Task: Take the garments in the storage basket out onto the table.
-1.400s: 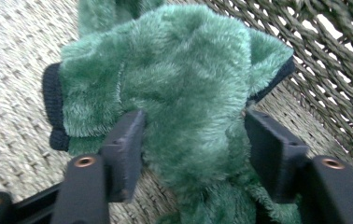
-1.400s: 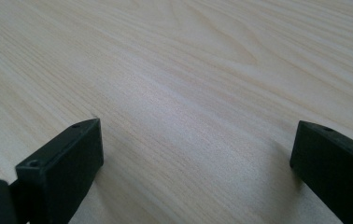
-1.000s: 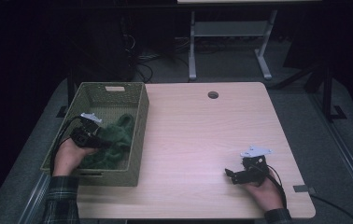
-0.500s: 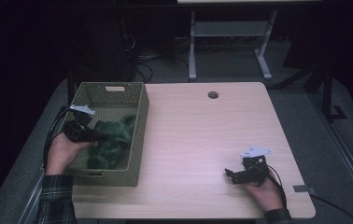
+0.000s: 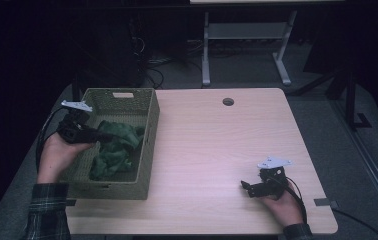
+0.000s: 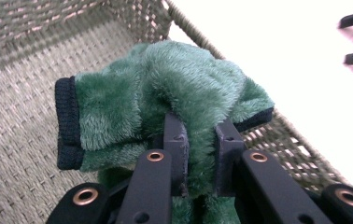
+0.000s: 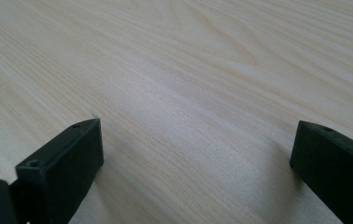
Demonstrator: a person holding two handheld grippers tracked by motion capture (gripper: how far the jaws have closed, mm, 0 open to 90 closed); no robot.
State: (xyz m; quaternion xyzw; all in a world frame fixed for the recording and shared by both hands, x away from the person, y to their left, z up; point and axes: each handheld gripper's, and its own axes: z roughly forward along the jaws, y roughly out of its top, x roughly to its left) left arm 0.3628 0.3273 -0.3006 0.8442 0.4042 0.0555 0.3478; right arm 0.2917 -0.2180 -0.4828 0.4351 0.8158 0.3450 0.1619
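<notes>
1. A woven basket (image 5: pixel 147 145) stands at the left edge of the surface (image 5: pixel 217 150), reaching from near the far left corner down toward the near edge.
2. A green fleece garment (image 5: pixel 114 147) with dark knitted cuffs lies inside the basket, bunched up; part of it is lifted off the basket floor while the rest hangs down onto it.
3. The left gripper (image 5: pixel 94 135) is held over the basket's left wall, pointing toward the basket's middle. In the left gripper view its jaws are clamped on a fold of the garment (image 6: pixel 174 93), with the fleece pinched between the two pads and bulging out above them.
4. In that same view one dark cuff (image 6: pixel 67 123) hangs at the left of the bundle, and the basket's woven floor and walls (image 6: pixel 20 154) show behind and below the cloth.
5. The person's left hand (image 5: pixel 57 155) grips the left gripper from the basket's outer side; a plaid sleeve shows at the near left corner.
6. The right gripper (image 5: pixel 247 187) rests near the near right corner of the surface, held in the person's right hand (image 5: pixel 282 202), well apart from the basket.
7. In the right gripper view its jaws stand wide apart, with bare wood grain of the surface (image 7: pixel 188 93) between them and no thing held.
8. A round cable hole (image 5: pixel 228 101) sits near the far edge of the surface, about midway along it.
</notes>
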